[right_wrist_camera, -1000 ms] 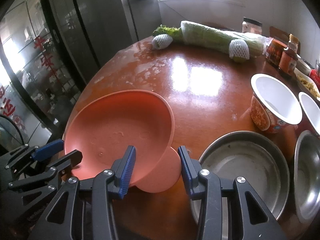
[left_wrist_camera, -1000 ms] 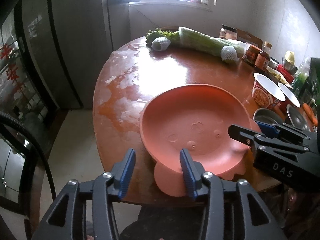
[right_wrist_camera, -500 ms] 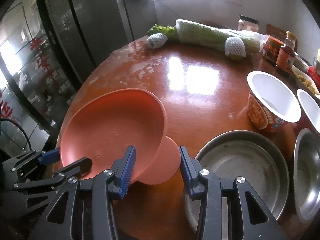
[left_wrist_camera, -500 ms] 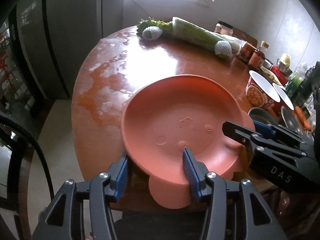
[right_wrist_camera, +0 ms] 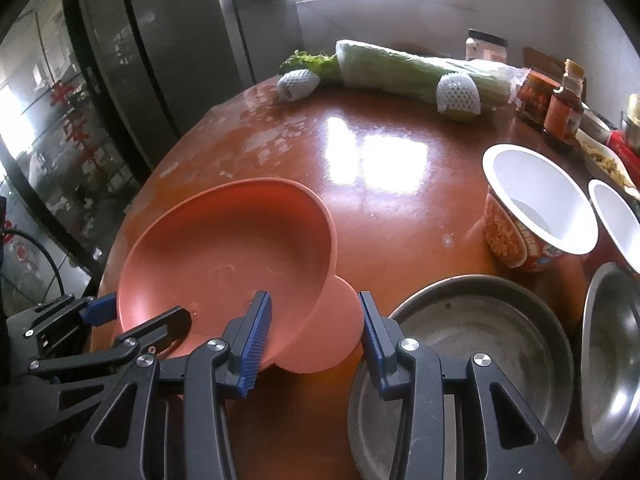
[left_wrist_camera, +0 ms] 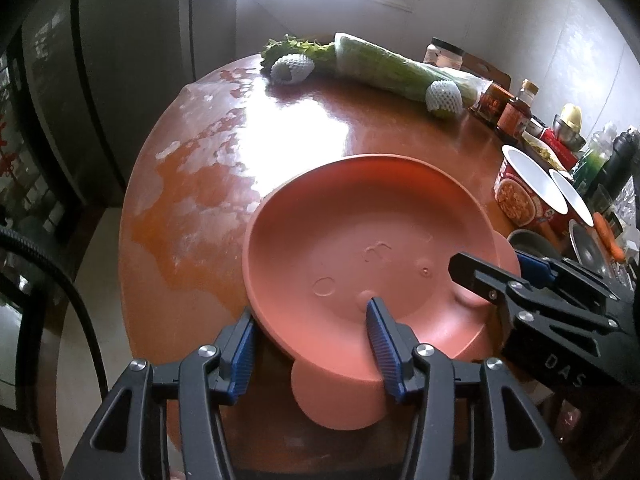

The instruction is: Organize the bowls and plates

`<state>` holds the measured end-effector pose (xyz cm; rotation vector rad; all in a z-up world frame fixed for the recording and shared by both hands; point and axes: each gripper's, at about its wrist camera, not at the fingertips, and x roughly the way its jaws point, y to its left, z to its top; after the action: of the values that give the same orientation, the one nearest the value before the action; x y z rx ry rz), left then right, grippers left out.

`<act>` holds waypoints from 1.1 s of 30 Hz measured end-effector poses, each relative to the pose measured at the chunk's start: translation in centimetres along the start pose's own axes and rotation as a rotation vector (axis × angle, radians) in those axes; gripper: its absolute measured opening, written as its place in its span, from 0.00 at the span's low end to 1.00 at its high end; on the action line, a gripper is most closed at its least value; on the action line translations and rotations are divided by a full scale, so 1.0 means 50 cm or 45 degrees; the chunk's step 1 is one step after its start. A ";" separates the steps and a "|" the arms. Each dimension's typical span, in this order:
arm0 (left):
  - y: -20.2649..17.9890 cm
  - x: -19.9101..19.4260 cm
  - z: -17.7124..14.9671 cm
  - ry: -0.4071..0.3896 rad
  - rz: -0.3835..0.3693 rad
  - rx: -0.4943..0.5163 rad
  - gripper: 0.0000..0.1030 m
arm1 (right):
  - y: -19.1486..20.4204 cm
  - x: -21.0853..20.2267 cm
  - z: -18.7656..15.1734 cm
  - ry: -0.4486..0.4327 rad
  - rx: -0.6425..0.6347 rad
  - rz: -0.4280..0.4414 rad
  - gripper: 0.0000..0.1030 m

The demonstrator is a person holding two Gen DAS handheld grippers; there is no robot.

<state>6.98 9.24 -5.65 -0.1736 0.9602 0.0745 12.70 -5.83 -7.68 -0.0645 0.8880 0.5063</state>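
Observation:
A salmon-pink bowl with round ear tabs sits tilted at the near edge of the round brown table; it also shows in the right wrist view. My left gripper is open, its jaws straddling the bowl's near rim, one finger inside the bowl. My right gripper is open, its jaws on either side of the bowl's ear tab, one finger inside the bowl. A steel plate lies just right of the bowl, and a steel bowl lies further right.
Two paper noodle cups stand at the right. A wrapped cabbage, leafy greens and two netted fruits lie at the far side, with sauce jars beside them. Dark glass doors stand to the left of the table.
Both grippers have moved in on the pink bowl; their jaws now straddle its rim and ear tab. The bowl has tipped up a little on the right-gripper side.

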 end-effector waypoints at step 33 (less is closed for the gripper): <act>0.017 -0.002 0.057 -0.111 0.075 0.008 0.52 | -0.028 0.005 0.030 -0.043 0.088 0.030 0.45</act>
<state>9.09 10.57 -4.06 -0.1353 0.8783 0.1324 14.58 -6.56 -7.13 0.0173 0.8733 0.4967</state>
